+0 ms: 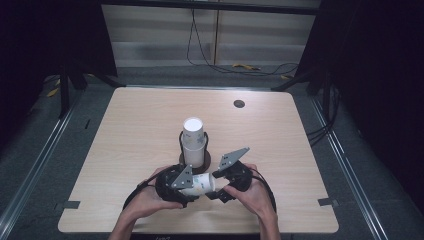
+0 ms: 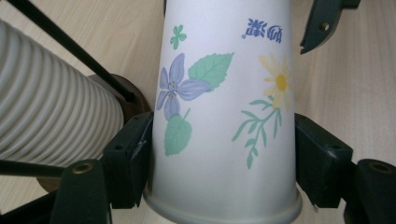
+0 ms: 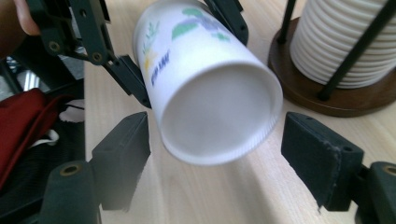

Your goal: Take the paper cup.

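Dark walls and grey flooring surround your pale wooden worktop (image 1: 150, 130), which carries a stack of ribbed cups in a wire holder (image 1: 193, 142) on a round wooden base near its middle, toward the near edge.

The work looks partway through. One flowered paper cup (image 1: 197, 184) is off the stack and held on its side above the worktop, close to the near edge and just in front of the holder. Your left hand-held gripper (image 1: 192, 186) has its jaws pressed on the cup's wall near the rim end, with a pad on each side of the flower print (image 2: 182, 88), so the grip looks firm. What is left, judging by the pose, is for the other side to take hold or pull: your right hand-held gripper (image 3: 215, 154) stands about half open, its two pads either side of the cup's base end without touching it, and the base (image 3: 219, 116) points straight between them.

Your left hand (image 1: 150, 200) cups its tool from below and behind, forearm coming in from the near edge, the tool aimed right. Your right hand (image 1: 252, 192) mirrors it, aimed left at the cup, so the two tools nearly meet nose to nose.
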The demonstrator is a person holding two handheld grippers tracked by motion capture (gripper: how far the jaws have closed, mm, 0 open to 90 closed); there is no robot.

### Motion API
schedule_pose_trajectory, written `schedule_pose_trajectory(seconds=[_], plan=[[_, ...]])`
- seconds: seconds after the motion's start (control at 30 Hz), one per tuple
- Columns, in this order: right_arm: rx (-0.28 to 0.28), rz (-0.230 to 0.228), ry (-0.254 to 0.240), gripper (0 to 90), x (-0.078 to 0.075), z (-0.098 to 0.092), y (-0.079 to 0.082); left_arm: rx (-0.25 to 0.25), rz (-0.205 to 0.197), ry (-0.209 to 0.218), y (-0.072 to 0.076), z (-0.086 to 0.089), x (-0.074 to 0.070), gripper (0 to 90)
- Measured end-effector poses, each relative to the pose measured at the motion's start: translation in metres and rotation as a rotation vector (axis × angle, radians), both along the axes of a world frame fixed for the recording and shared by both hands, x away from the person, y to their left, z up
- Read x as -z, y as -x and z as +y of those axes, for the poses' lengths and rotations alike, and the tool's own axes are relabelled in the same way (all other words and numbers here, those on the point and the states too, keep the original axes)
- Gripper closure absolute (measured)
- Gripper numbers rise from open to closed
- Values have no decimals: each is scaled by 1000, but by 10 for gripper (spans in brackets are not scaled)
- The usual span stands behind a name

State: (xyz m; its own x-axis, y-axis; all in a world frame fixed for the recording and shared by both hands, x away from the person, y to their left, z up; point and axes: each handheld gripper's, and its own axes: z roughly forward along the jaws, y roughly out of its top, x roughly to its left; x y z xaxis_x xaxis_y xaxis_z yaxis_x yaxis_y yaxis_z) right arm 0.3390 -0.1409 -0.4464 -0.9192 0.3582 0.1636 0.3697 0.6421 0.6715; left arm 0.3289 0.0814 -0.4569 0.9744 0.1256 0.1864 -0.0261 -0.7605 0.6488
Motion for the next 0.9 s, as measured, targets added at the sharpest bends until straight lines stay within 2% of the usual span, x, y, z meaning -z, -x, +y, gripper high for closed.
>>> schedule_pose_trajectory(seconds=[0.13, 0.3, 0.43, 0.57, 0.73, 0.9], plan=[[-17, 19, -7, 220, -1, 3, -1, 19, -4, 2, 3, -4, 0, 291], [-55, 59, 0, 302, 0, 6, -2, 37, -1, 1, 5, -7, 1, 291], [-74, 58, -15, 309, 0, 7, -2, 37, 7, 28, 6, -8, 6, 291], [-89, 66, -20, 323, 0, 7, -3, 52, 9, 28, 7, -8, 6, 290], [-96, 77, -37, 337, -2, 5, -3, 67, 20, 74, 6, -4, 6, 285], [-101, 73, -46, 353, -3, 4, -3, 57, 46, 121, 4, -1, 8, 263]])
